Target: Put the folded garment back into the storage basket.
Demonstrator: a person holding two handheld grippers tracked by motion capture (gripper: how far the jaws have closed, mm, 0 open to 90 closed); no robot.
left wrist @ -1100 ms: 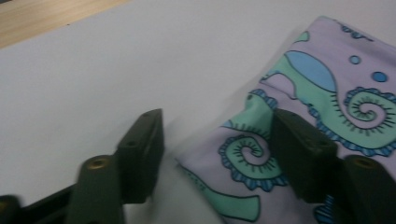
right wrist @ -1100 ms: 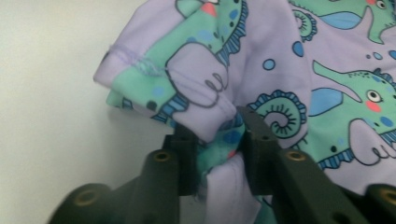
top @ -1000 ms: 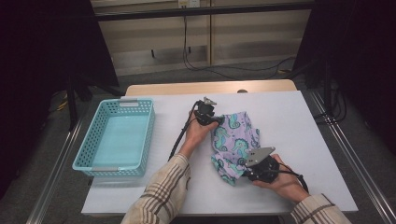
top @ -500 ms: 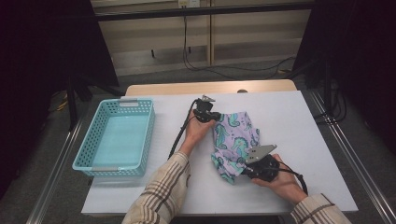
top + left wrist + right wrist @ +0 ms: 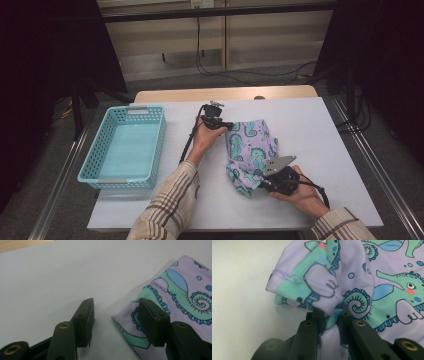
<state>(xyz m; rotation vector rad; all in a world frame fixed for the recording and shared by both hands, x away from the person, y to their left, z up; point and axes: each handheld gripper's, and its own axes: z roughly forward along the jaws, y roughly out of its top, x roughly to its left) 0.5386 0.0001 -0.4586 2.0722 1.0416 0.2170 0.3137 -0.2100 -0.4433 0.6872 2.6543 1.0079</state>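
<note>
A lilac cloth [image 5: 250, 147] printed with teal seahorses lies folded on the white table [image 5: 325, 130]. My left gripper [image 5: 223, 125] is at its far left corner. In the left gripper view its jaws have just been opening. They stand apart, and the corner of the cloth [image 5: 180, 290] lies in the gap of the left gripper [image 5: 116, 317] with no pad pressing on it. My right gripper [image 5: 257, 181] is at the near edge. In the right gripper view the right gripper [image 5: 329, 320] is shut on a bunched fold of the cloth [image 5: 374, 277].
A light blue plastic basket [image 5: 117, 183] stands on the left part of the table with nothing seen in it. Cables trail from both grippers across the tabletop. A wooden surface [image 5: 225, 93] borders the far edge.
The left hand has shifted only slightly at the cloth's corner. The right hand and the cloth have stayed where they were.
</note>
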